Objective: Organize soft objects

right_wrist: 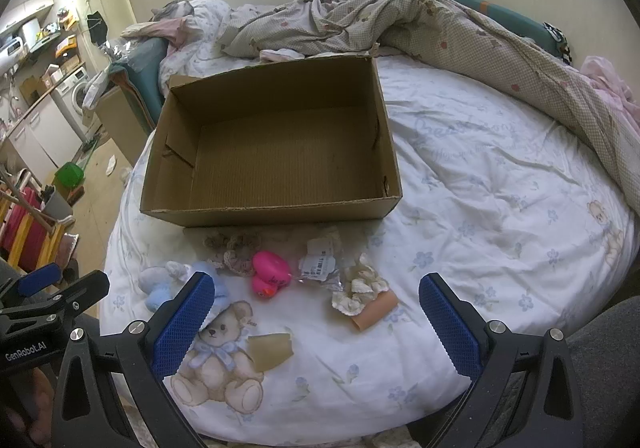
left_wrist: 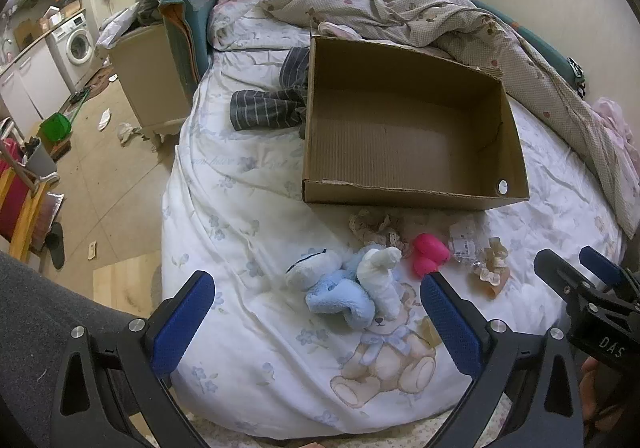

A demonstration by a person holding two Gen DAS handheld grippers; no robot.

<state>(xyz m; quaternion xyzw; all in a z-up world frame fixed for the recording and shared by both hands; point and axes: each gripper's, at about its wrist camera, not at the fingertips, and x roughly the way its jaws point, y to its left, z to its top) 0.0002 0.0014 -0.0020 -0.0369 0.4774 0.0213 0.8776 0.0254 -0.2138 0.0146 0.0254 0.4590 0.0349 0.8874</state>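
Note:
An empty brown cardboard box lies open on the white quilt. In front of it lie a blue-and-white plush toy, a pink soft toy, a lace scrunchie, a cream scrunchie on a tan piece and a clear labelled packet. My left gripper is open and empty just short of the plush. My right gripper is open and empty before the cream scrunchie.
A rumpled checked blanket lies behind the box. Striped grey cloth lies left of the box. A bedside cabinet stands at the bed's left. A tan card scrap lies on the quilt.

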